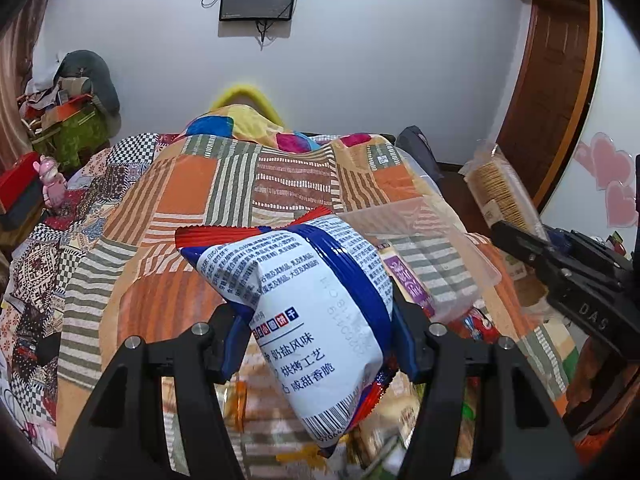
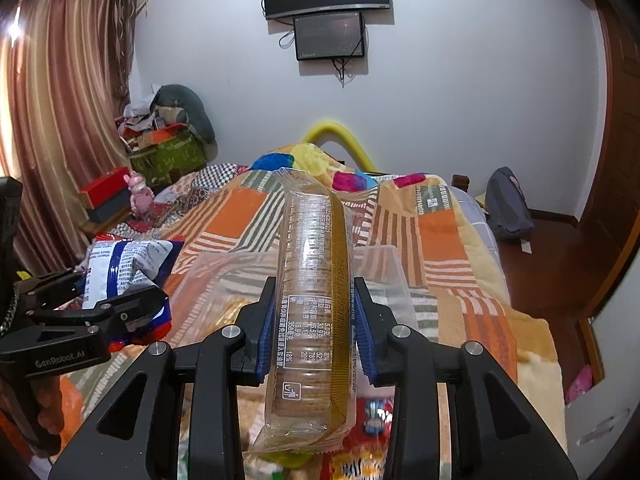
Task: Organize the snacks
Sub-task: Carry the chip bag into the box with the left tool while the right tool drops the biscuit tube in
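My left gripper [image 1: 316,344] is shut on a white and blue snack bag [image 1: 312,312] with a red crimped edge, held above the bed. It also shows in the right wrist view [image 2: 124,268], at the left. My right gripper [image 2: 314,332] is shut on a clear sleeve of round crackers [image 2: 312,300], held lengthwise between the fingers. That sleeve shows in the left wrist view [image 1: 500,192] at the right. A clear plastic bin [image 2: 384,276] lies on the bed just beyond both grippers; it also shows in the left wrist view [image 1: 452,248]. Several loose snack packs [image 2: 372,420] lie below the grippers.
A patchwork quilt [image 1: 180,200] covers the bed. A red box [image 2: 106,192] and a pink toy [image 2: 140,196] sit at the far left. Curtains [image 2: 60,120] hang left, a wooden door [image 1: 552,80] stands right, and a backpack [image 2: 508,204] lies on the floor.
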Motion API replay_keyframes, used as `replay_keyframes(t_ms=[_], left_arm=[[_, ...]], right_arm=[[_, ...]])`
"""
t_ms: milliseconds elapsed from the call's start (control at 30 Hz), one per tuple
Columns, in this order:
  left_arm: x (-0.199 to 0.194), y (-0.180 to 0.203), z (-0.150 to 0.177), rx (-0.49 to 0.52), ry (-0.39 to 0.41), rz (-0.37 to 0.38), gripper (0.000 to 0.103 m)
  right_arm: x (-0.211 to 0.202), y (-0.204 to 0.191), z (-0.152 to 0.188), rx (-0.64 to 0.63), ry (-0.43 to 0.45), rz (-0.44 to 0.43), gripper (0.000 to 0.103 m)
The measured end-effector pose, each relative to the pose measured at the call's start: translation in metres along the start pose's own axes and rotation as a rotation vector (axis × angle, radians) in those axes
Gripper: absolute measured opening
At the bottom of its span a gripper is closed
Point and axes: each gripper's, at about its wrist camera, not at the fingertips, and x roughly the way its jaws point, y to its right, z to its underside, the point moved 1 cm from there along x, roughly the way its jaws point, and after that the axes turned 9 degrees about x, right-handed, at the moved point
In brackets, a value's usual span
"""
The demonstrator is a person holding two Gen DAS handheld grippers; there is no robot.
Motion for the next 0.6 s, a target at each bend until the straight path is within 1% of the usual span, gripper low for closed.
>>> replay_keyframes(t_ms=[167, 300, 400, 500, 600], left_arm=[[0.027, -0.008, -0.005, -0.038, -0.038, 0.042, 0.06], [0.046, -0.009, -0.004, -0.039, -0.07, 0.023, 0.06], [0.059, -0.011, 0.0, -0.049, -0.099, 0.025, 0.06], [0.068, -0.013, 0.004, -0.063, -0.122, 0.042, 0.06], [0.069, -0.013, 0.007, -0.069, -0.133, 0.036, 0.062]], right_arm=[[0.024, 0.0, -0.002, -0.004, -0.054, -0.004, 0.032], [0.042, 0.001, 0.001, -0.012, -0.114, 0.002, 0.032], [0.053, 0.001, 0.004, -0.016, -0.166, -0.005, 0.032], [0.058, 0.001, 0.008, -0.025, -0.205, -0.009, 0.032], [0.059, -0.001, 0.011, -0.035, -0.227, -0.014, 0.033]])
